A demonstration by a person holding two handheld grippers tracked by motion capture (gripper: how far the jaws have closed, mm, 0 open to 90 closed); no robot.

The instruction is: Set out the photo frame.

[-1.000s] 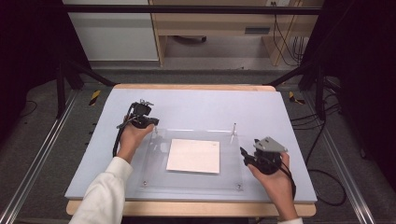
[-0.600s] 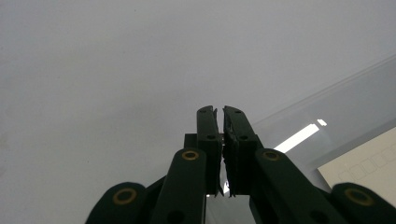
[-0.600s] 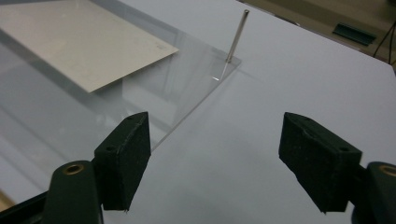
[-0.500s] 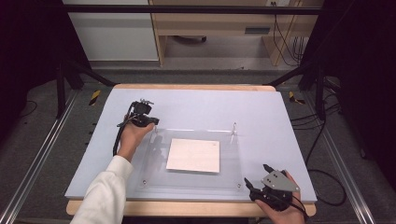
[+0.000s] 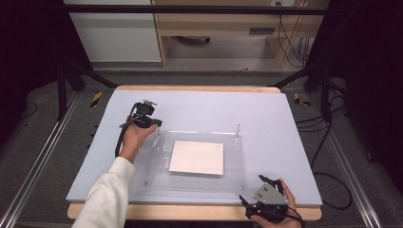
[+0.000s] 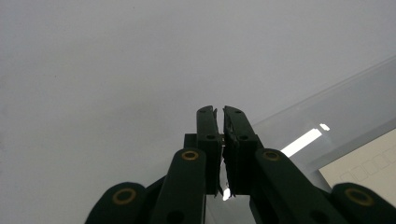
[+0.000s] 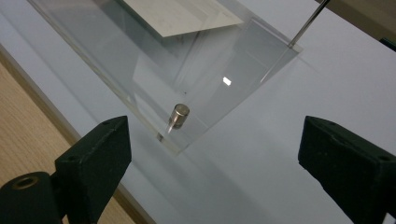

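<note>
Nearby, clear plate [image 5: 195,159] flat, long axis crosswise, left tongs [image 6: 219,112] pinched together, right tongs [image 7: 210,140] just spreading wide, nothing between

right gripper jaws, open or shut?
Open. The right gripper shows its two jaws wide apart, just opened, nothing between them; the metal peg sits beyond.

Lab; black frame [image 5: 76,71], floor cables [image 5: 328,180].

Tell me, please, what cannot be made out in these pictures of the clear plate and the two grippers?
- Left gripper: whether its shut fingers pinch the clear plate's edge; the fingers hide the contact.
- Printing on the white sheet: too small in the high view, cut off in the left gripper view.
- Right gripper: its lower part is cut off by the high view's bottom edge.
</note>
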